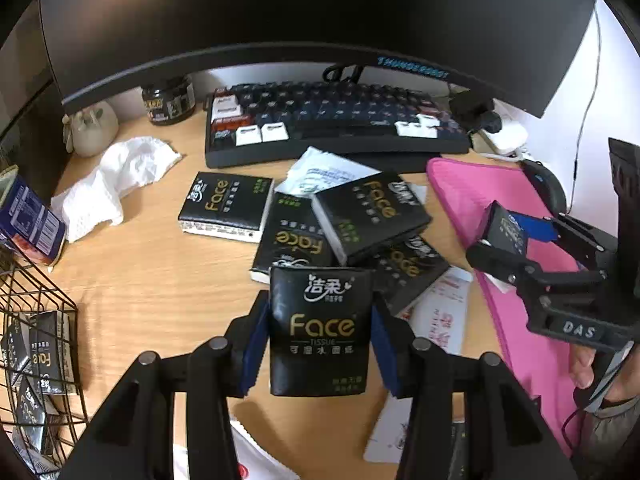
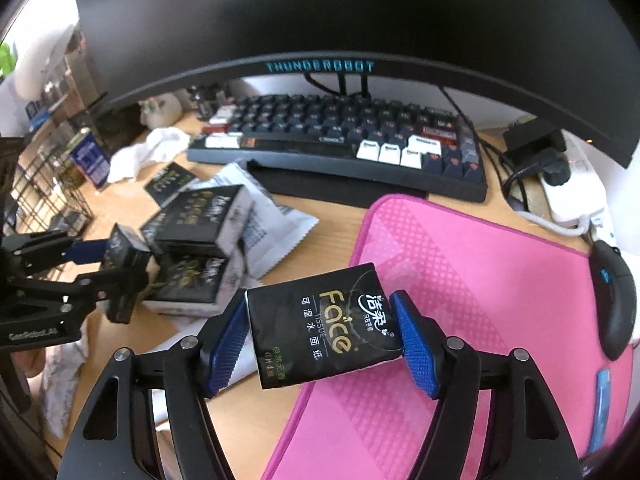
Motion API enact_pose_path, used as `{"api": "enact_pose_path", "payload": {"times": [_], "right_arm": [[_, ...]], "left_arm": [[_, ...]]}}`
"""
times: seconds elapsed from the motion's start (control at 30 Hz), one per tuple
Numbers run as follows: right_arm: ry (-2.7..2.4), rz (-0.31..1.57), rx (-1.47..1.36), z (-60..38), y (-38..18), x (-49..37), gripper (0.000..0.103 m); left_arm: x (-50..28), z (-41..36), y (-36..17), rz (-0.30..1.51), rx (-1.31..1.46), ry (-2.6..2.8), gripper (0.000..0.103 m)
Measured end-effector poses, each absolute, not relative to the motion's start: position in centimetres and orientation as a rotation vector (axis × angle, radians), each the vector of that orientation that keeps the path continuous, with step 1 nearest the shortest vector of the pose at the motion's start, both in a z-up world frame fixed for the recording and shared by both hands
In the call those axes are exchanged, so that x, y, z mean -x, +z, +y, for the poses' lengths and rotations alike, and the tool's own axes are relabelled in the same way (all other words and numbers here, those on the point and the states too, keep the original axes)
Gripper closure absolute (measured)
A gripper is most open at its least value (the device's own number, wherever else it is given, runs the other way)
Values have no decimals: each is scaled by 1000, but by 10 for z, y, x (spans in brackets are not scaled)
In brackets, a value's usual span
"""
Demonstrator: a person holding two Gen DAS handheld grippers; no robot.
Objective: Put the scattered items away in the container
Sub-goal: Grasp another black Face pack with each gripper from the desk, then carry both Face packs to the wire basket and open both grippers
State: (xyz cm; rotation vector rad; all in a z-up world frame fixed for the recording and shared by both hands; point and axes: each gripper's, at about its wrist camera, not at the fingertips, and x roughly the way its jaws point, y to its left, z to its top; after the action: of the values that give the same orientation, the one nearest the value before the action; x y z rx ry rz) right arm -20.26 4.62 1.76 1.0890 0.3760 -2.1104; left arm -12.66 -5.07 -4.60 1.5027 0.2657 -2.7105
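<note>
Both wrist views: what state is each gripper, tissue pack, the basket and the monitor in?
Left gripper: shut on an upright black Face tissue pack.
Right gripper: shut on a tilted black Face pack.
Black wire basket: holds several packs.
Pile of loose black packs: overlapping on the desk.
Black monitor: dark.
</note>
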Motion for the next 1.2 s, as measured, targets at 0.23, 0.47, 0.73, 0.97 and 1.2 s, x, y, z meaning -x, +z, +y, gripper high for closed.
{"api": "enact_pose_path", "payload": {"times": [0.23, 0.47, 0.73, 0.97, 1.2], "right_arm": [[-2126, 342, -1015, 63, 48, 168, 33], [-2144, 330, -956, 77, 72, 134, 33], [-2140, 315, -920, 82, 88, 108, 33], [-2069, 352, -820, 42, 116, 80, 34], [-1890, 411, -704, -40, 140, 36, 35]], "left_arm": [[110, -27, -21, 212, -1452, -2783, 51], [90, -14, -1, 177, -1402, -2831, 51], [64, -11, 23, 162, -1324, -2869, 51], [24, -46, 54, 206, -1167, -2820, 51], [-39, -117, 70, 301, -1017, -2668, 51]]}}
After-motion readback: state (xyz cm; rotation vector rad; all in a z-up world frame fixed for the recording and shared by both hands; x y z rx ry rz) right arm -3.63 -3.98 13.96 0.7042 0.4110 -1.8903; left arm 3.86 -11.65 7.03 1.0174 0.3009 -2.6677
